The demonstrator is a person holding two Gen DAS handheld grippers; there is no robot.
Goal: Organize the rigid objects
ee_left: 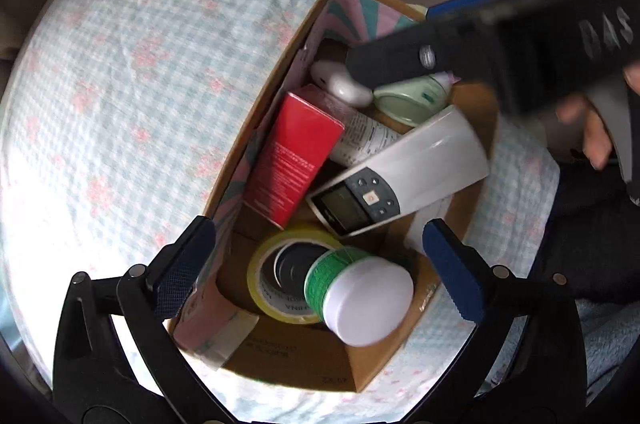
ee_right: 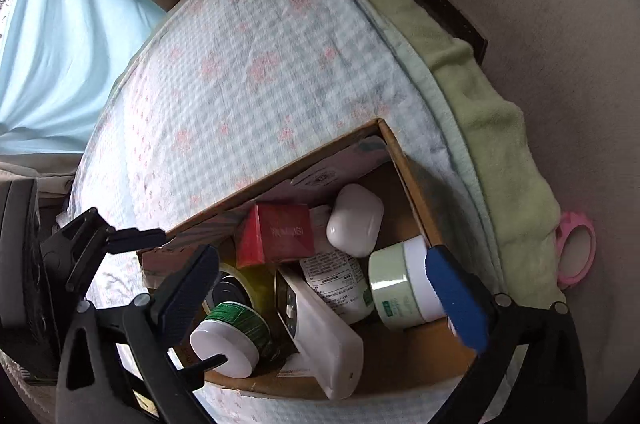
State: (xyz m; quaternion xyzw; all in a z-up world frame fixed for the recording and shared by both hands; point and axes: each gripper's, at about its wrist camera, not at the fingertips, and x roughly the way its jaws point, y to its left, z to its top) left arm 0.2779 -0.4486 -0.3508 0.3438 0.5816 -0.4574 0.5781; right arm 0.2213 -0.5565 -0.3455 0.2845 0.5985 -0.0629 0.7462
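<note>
Evidently everything is gathered in the open brown cardboard box [ee_left: 256, 96] on the checked bedspread [ee_left: 120, 84]: red carton [ee_left: 294, 148], white remote [ee_left: 400, 168], green-threaded spool [ee_left: 356, 292]. Left hand-held gripper [ee_left: 316, 264] and right hand-held gripper [ee_right: 320, 288] hover above it, both wide and empty.

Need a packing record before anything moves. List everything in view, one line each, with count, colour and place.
cardboard box: 1, brown, on the quilt, open top
red carton: 1, red, in the box by its left wall
remote control: 1, white with grey keypad, lying across the box's middle
tape roll: 1, yellow, near end of the box
green-labelled jar: 1, white lid, resting on the tape roll
earbud case: 1, white, far end of the box
cream jar: 1, pale green and white, right side of the box
white tube: 1, printed label, under the remote control
quilt: 1, blue-white check with pink flowers, under the box
green blanket: 1, under the quilt's edge
pink ring: 1, beside the blanket
left gripper: 1, open over the box
right gripper: 1, open over the box
</note>
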